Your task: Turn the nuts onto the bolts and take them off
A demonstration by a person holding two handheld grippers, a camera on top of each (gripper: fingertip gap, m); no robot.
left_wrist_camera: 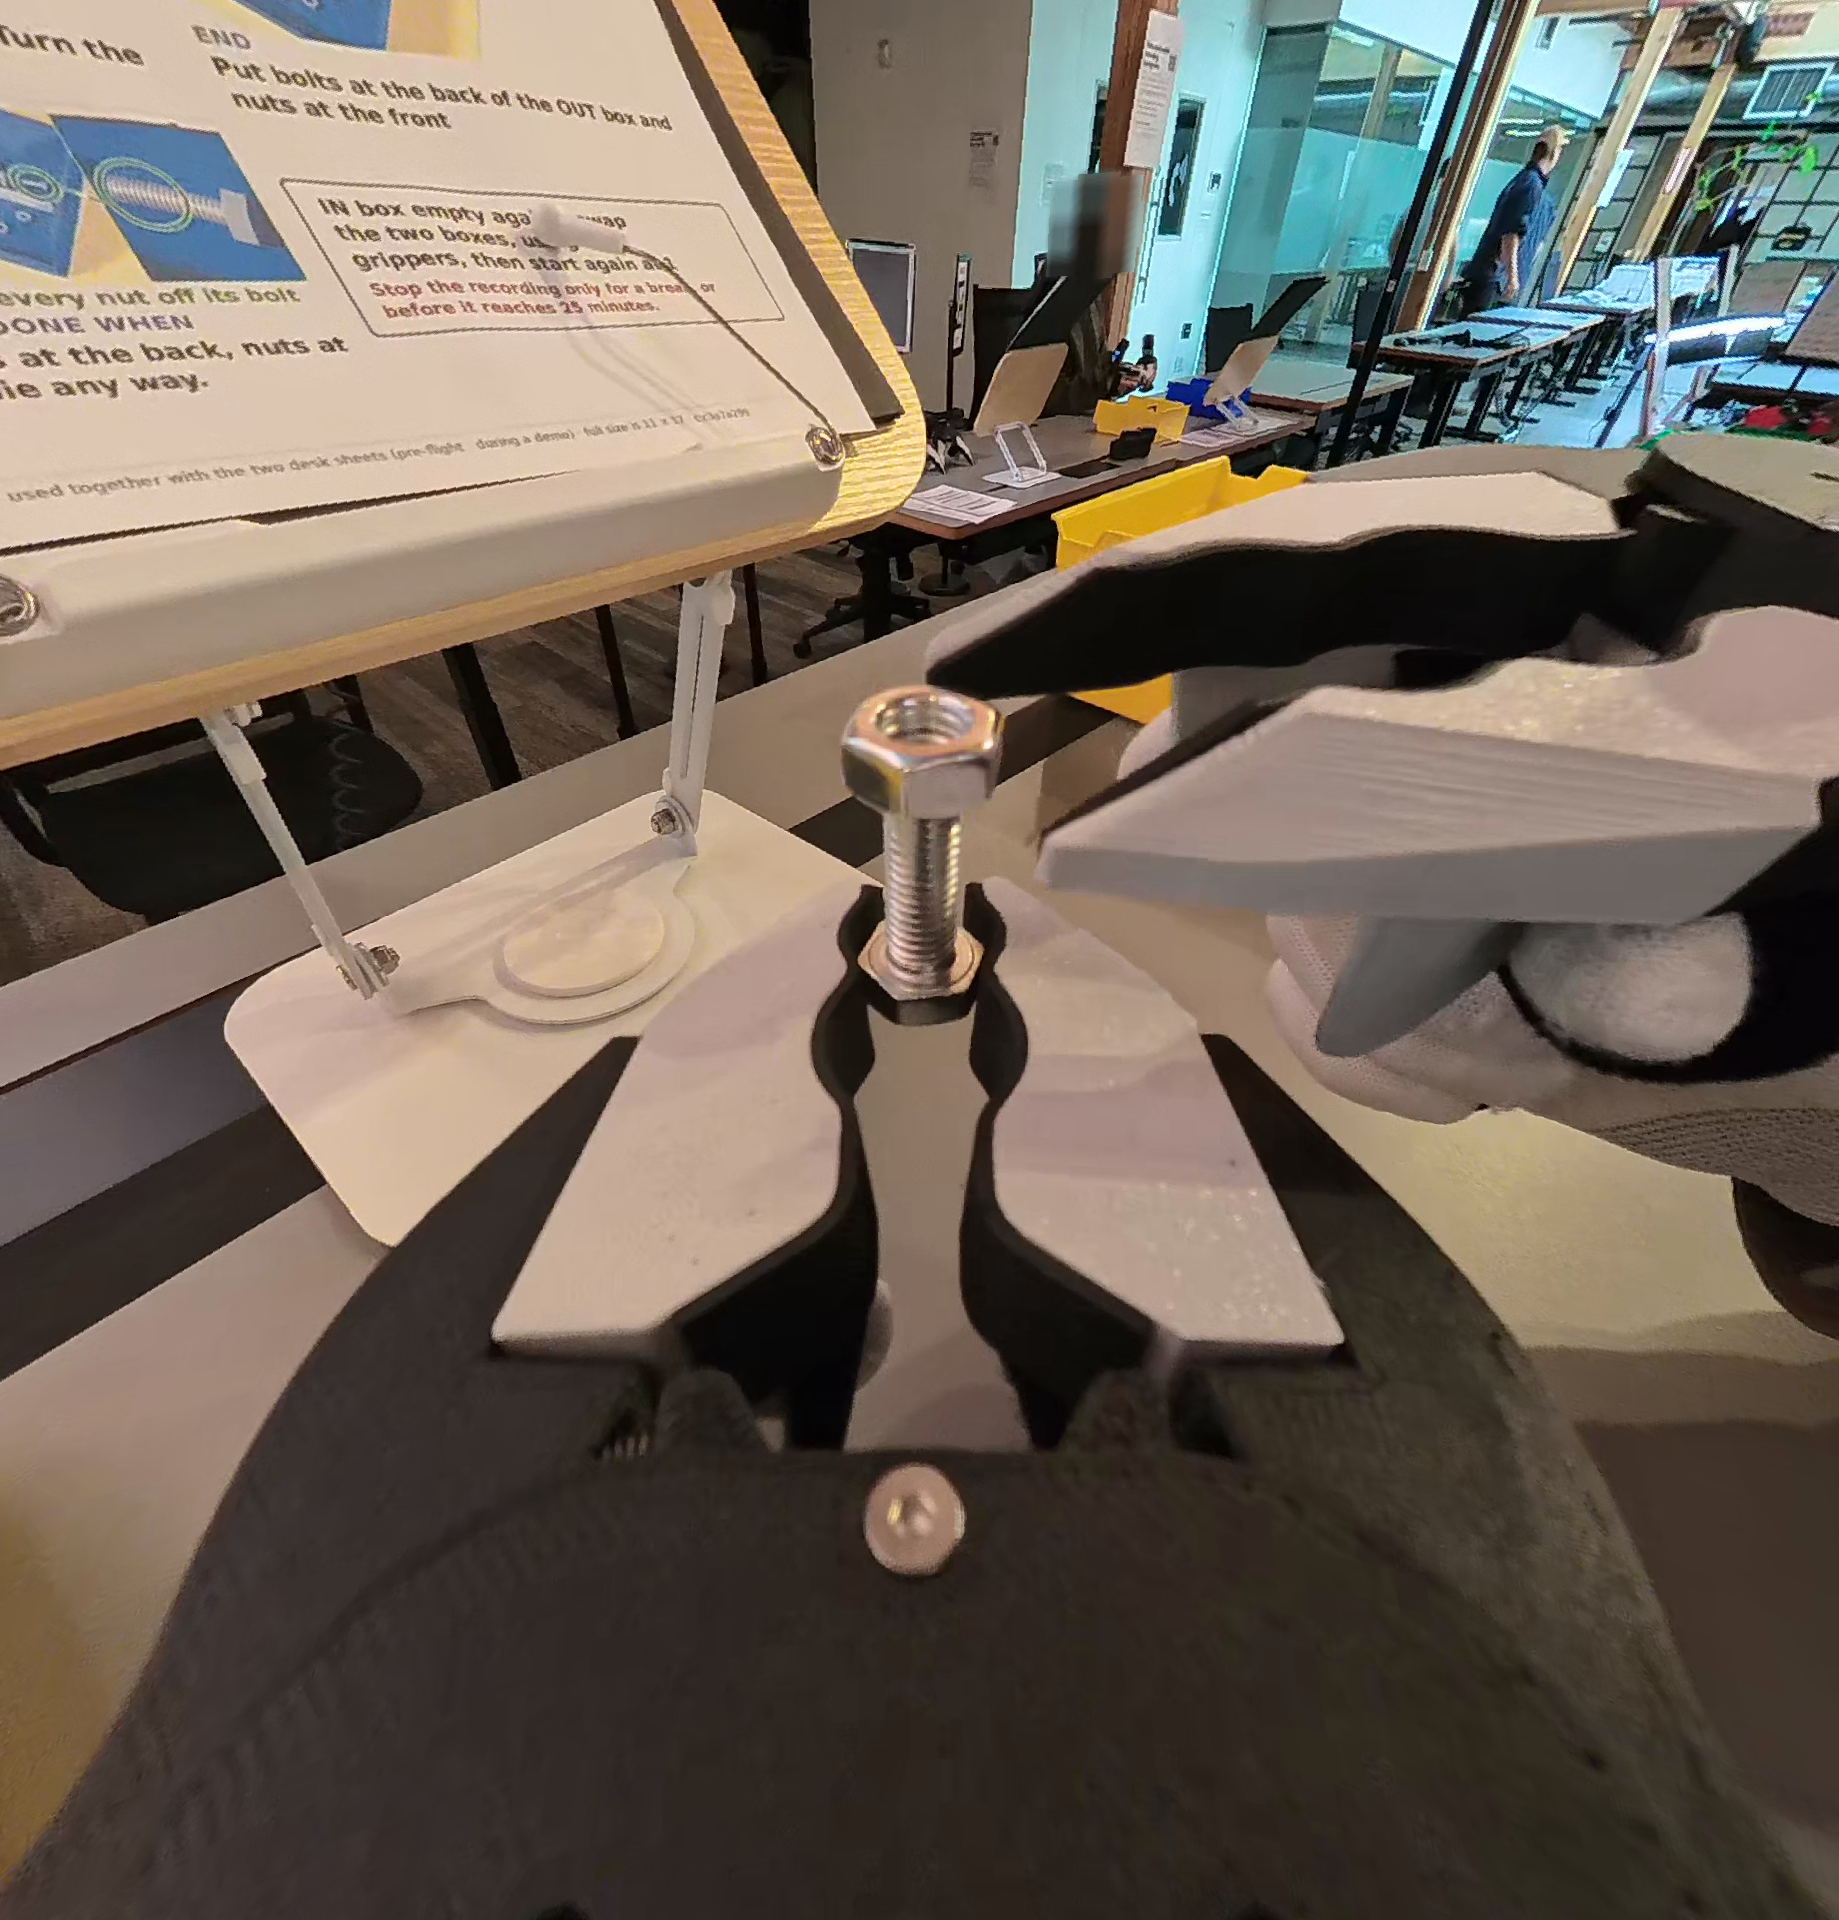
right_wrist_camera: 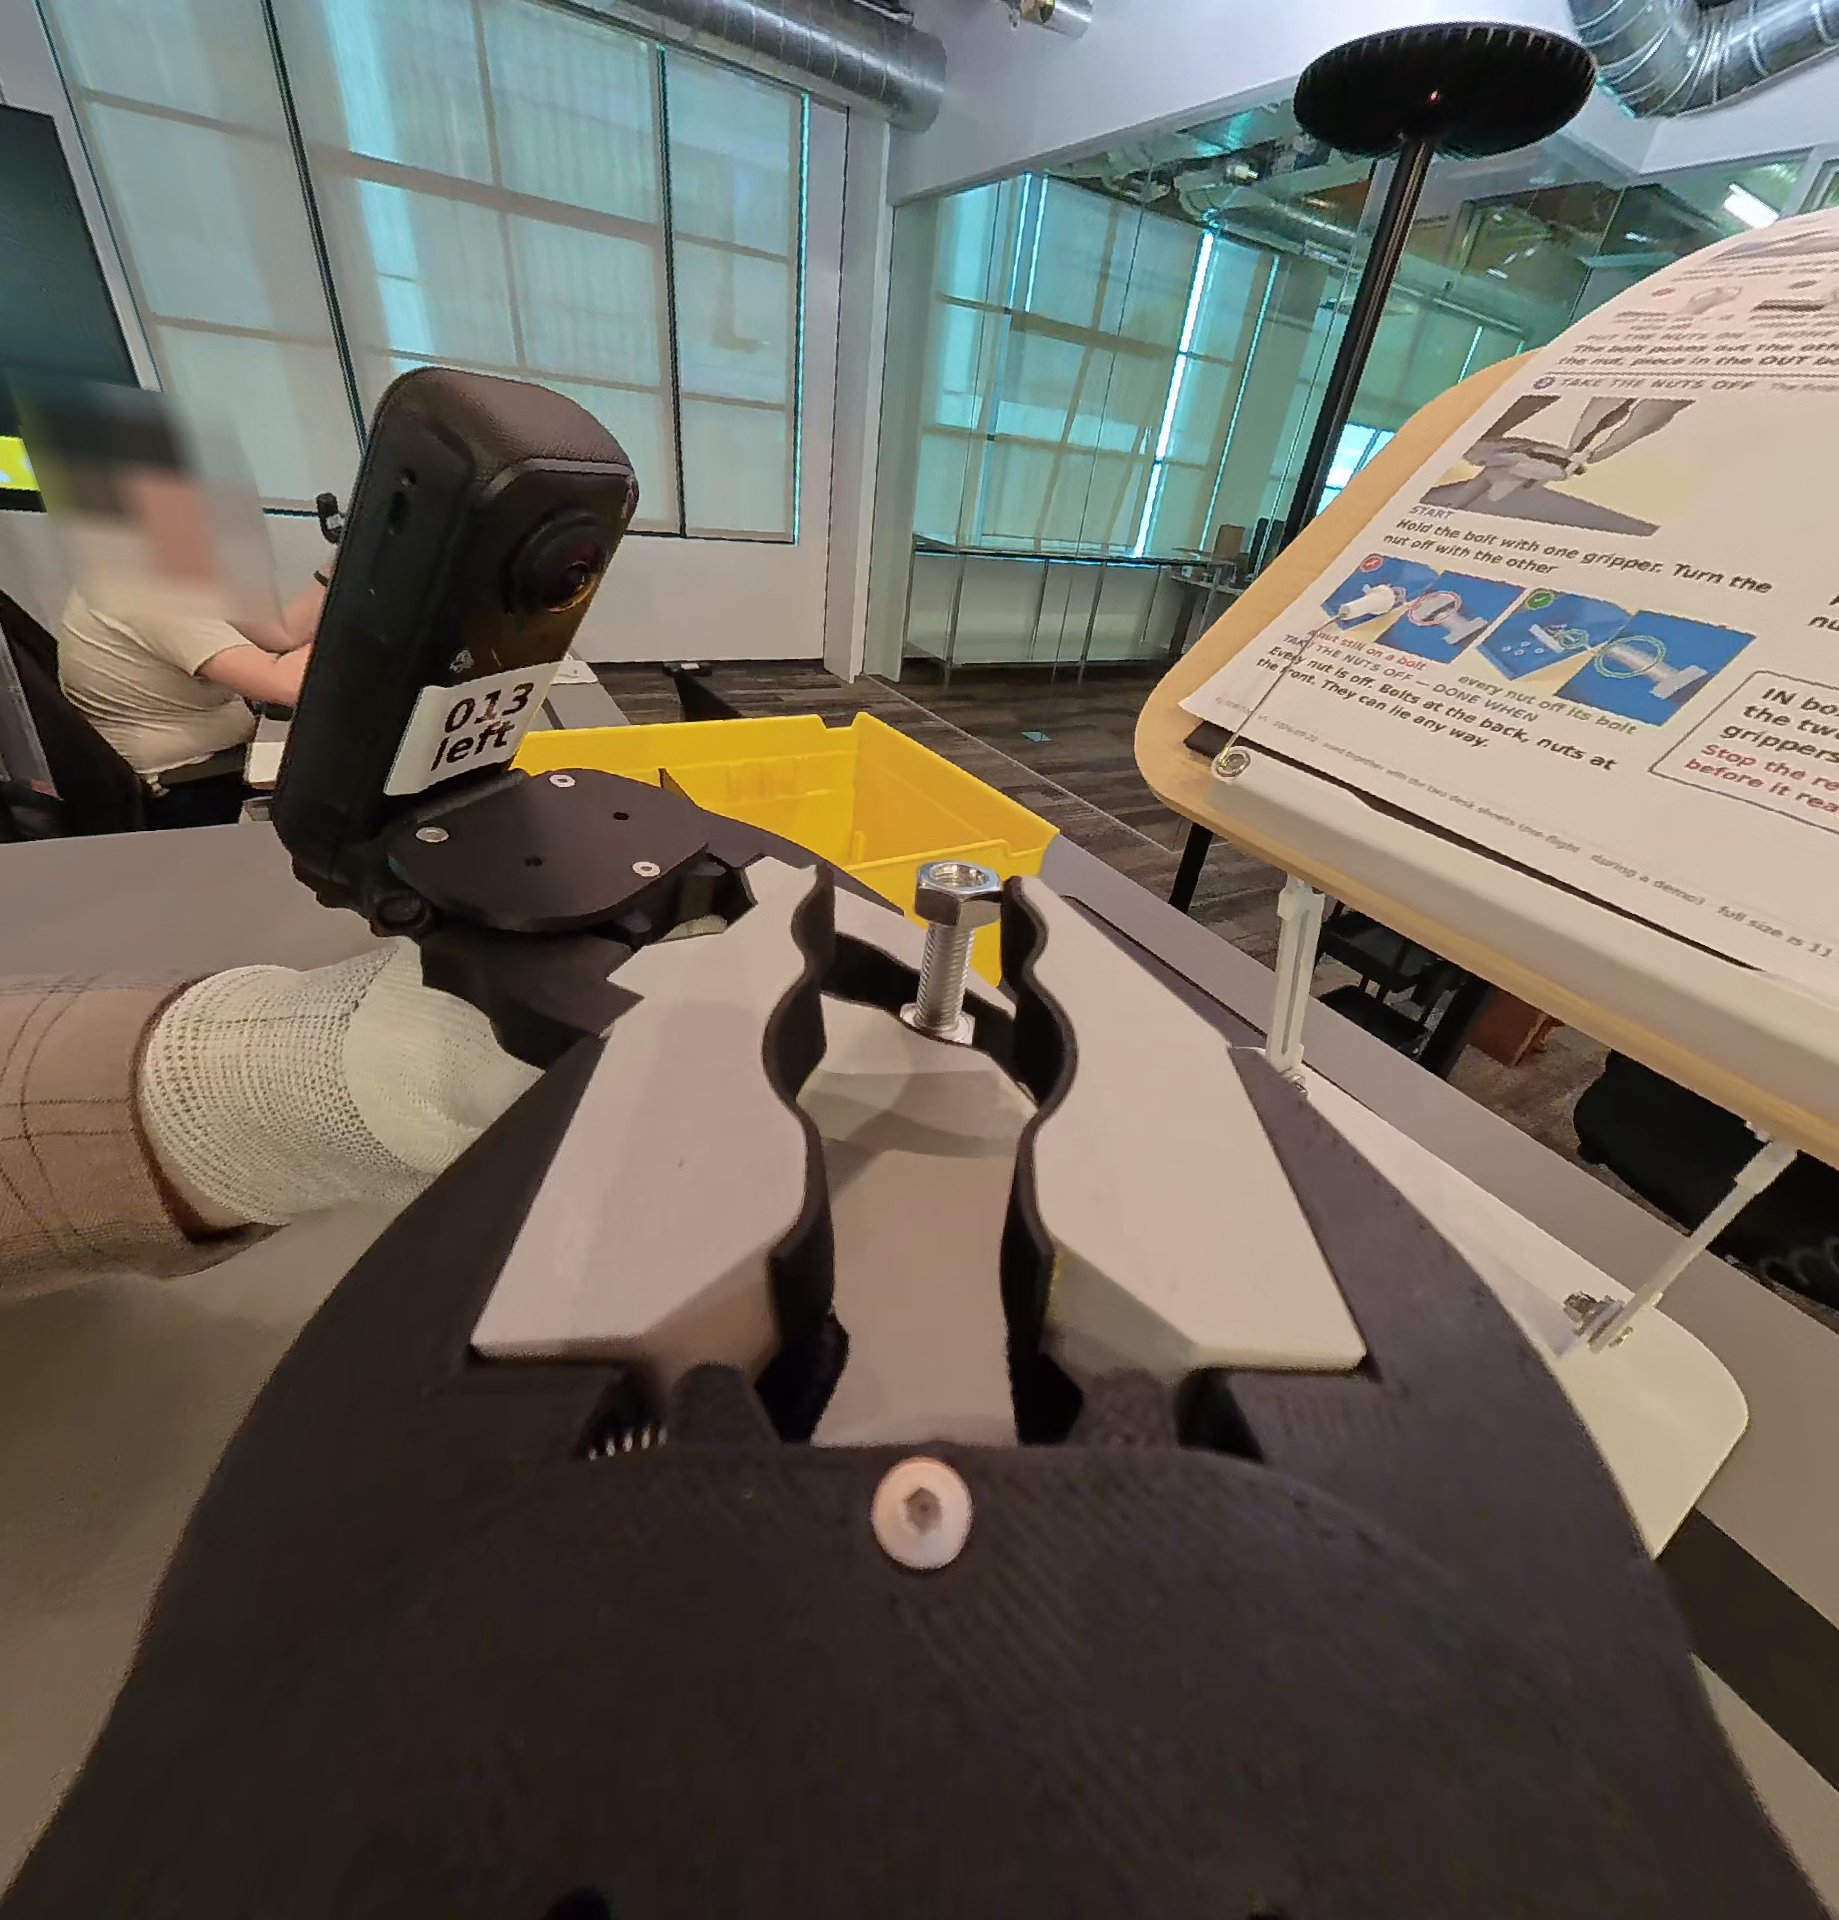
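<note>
A silver bolt (left_wrist_camera: pixel 920 894) stands upright, thread up. My left gripper (left_wrist_camera: pixel 920 971) is shut on its head. A silver hex nut (left_wrist_camera: pixel 920 764) sits on the top end of the thread. My right gripper (left_wrist_camera: pixel 990 767) comes in from the right at nut height and is open, its fingertips (left_wrist_camera: pixel 1081 852) just beside the nut. In the right wrist view the nut (right_wrist_camera: pixel 956 894) and bolt (right_wrist_camera: pixel 941 971) stand at the tips of my open right gripper (right_wrist_camera: pixel 915 894), close to its right finger. The left gripper (right_wrist_camera: pixel 936 1039) holds the bolt from below.
An instruction board (left_wrist_camera: pixel 375 312) on a white stand (left_wrist_camera: pixel 427 997) rises behind and left of the bolt; it also shows in the right wrist view (right_wrist_camera: pixel 1517 675). A yellow bin (right_wrist_camera: pixel 842 790) sits on the grey table (right_wrist_camera: pixel 115 894) behind the grippers. White-gloved hands (left_wrist_camera: pixel 1517 1018) hold both grippers. The gap from one gripper's tips to the other's is roughly 6 cm.
</note>
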